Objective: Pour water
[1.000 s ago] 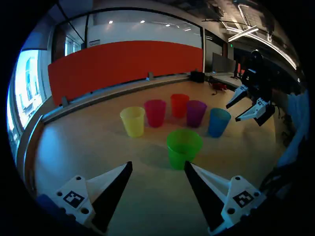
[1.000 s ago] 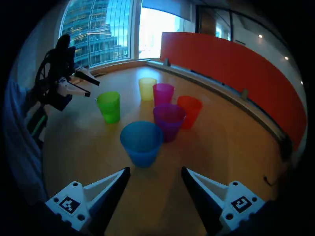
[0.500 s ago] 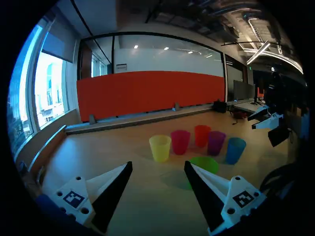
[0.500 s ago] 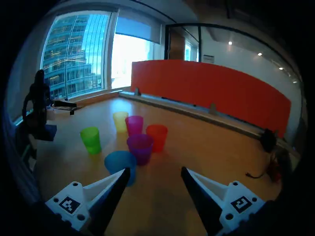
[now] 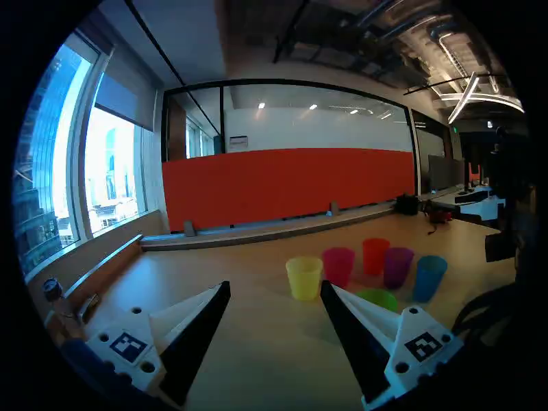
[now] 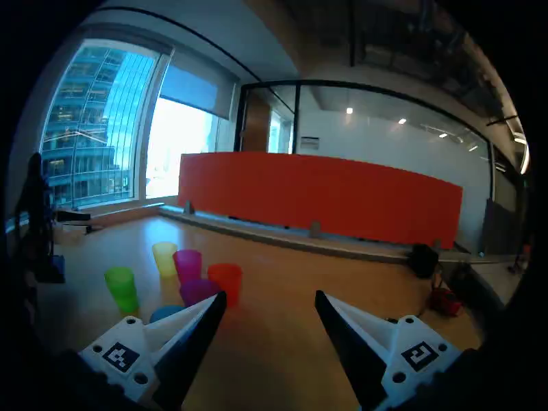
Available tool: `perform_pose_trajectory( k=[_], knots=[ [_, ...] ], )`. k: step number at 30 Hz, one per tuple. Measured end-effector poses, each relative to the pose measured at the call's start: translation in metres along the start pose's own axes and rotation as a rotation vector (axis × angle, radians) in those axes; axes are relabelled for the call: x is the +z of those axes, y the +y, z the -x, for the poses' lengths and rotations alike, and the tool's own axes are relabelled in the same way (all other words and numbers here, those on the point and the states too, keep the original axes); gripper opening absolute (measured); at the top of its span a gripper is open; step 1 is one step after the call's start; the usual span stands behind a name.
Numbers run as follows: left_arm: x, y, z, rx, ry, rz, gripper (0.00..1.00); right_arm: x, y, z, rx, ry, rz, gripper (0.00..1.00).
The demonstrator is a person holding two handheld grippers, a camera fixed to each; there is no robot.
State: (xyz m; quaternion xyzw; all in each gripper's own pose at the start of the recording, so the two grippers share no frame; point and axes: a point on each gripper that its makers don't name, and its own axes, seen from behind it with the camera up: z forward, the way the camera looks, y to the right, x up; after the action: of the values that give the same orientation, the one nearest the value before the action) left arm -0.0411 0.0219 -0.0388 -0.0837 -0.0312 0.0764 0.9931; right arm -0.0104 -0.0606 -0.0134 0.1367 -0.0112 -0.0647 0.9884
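Six empty plastic cups stand grouped on the wooden table (image 5: 260, 356). In the left gripper view the yellow cup (image 5: 303, 277), pink cup (image 5: 338, 266), red cup (image 5: 375, 255), purple cup (image 5: 398, 266) and blue cup (image 5: 429, 277) form a row, with the green cup (image 5: 376, 299) half hidden behind a finger. My left gripper (image 5: 274, 288) is open and holds nothing. My right gripper (image 6: 269, 296) is open too, short of the green cup (image 6: 122, 288), yellow cup (image 6: 165, 257), pink cup (image 6: 187, 264), red cup (image 6: 225, 281), purple cup (image 6: 197, 291) and blue cup (image 6: 164, 312).
A long red partition (image 5: 288, 185) runs along the table's far side, with a raised ledge (image 5: 260, 233) in front of it. A black object (image 6: 423, 260) and a red item with cables (image 6: 445, 300) lie at the far right. Windows (image 6: 96, 164) line the left wall.
Both gripper views have tilted up and drawn back from the cups, which now sit lower and smaller. Both grippers stayed open.
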Motion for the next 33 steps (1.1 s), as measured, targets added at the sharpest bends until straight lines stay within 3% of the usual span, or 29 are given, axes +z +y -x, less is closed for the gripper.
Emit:
perform_pose_trajectory(
  k=[12,17,23,33],
  knots=[
    [-0.011,-0.013,-0.036,-0.047,0.098,-0.083,0.98,-0.015,0.044,-0.043,0.110,0.181,0.230,1.00],
    [-0.009,-0.013,-0.047,-0.056,0.120,-0.097,0.98,-0.022,0.053,-0.055,0.136,0.236,0.282,0.99],
    [-0.005,-0.017,-0.052,-0.046,0.137,-0.122,0.98,-0.028,0.060,-0.054,0.144,0.247,0.322,0.99],
    [0.004,-0.018,-0.034,-0.052,0.126,-0.145,0.98,-0.030,0.063,-0.042,0.128,0.242,0.359,0.99]
  ],
)
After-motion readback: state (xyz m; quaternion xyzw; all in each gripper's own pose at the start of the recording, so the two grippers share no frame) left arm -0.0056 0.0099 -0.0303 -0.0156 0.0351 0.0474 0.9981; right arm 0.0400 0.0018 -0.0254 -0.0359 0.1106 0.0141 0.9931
